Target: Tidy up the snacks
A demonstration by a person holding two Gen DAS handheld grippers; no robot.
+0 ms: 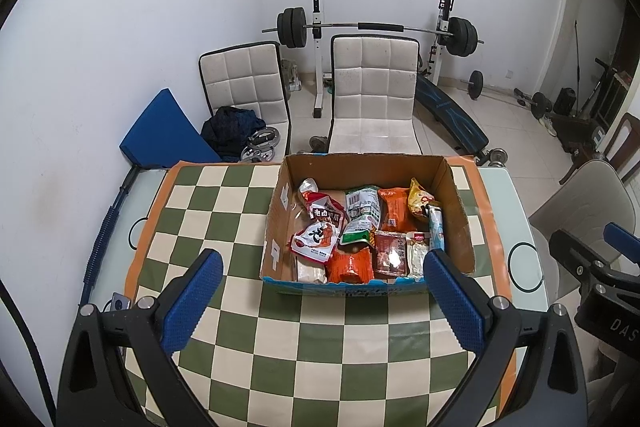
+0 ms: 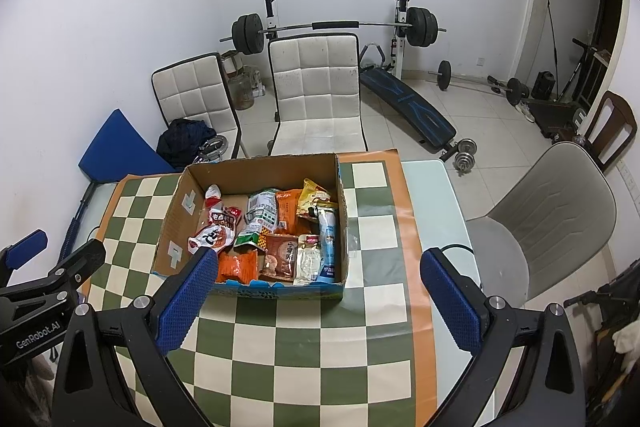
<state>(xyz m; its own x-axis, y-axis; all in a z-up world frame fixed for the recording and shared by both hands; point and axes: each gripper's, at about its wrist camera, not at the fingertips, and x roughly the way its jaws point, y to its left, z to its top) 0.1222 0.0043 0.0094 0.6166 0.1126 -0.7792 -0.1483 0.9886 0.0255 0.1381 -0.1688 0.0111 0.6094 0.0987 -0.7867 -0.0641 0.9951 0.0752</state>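
Note:
An open cardboard box (image 1: pixel 456 203) (image 2: pixel 172 223) stands on the checkered tablecloth (image 1: pixel 224 211) (image 2: pixel 304 339). It holds several snack packets: red-and-white ones (image 1: pixel 318 233) (image 2: pixel 212 235) at the left, a green one (image 1: pixel 362 215) (image 2: pixel 260 217), orange ones (image 1: pixel 394 209) (image 2: pixel 290 211), a yellow one (image 1: pixel 418 201) (image 2: pixel 314 201) and a pale blue tube (image 1: pixel 437 231) (image 2: pixel 329 239) at the right. My left gripper (image 1: pixel 322 291) is open and empty, hovering before the box's near wall. My right gripper (image 2: pixel 318 287) is open and empty, near the box's front right corner.
Two white padded chairs (image 1: pixel 374 87) (image 2: pixel 316 83) stand behind the table. A grey chair (image 2: pixel 552 211) is at the right. A barbell rack (image 1: pixel 376 27) and weight bench (image 2: pixel 408 107) are on the floor beyond. A blue cushion (image 1: pixel 164 127) lies at the left.

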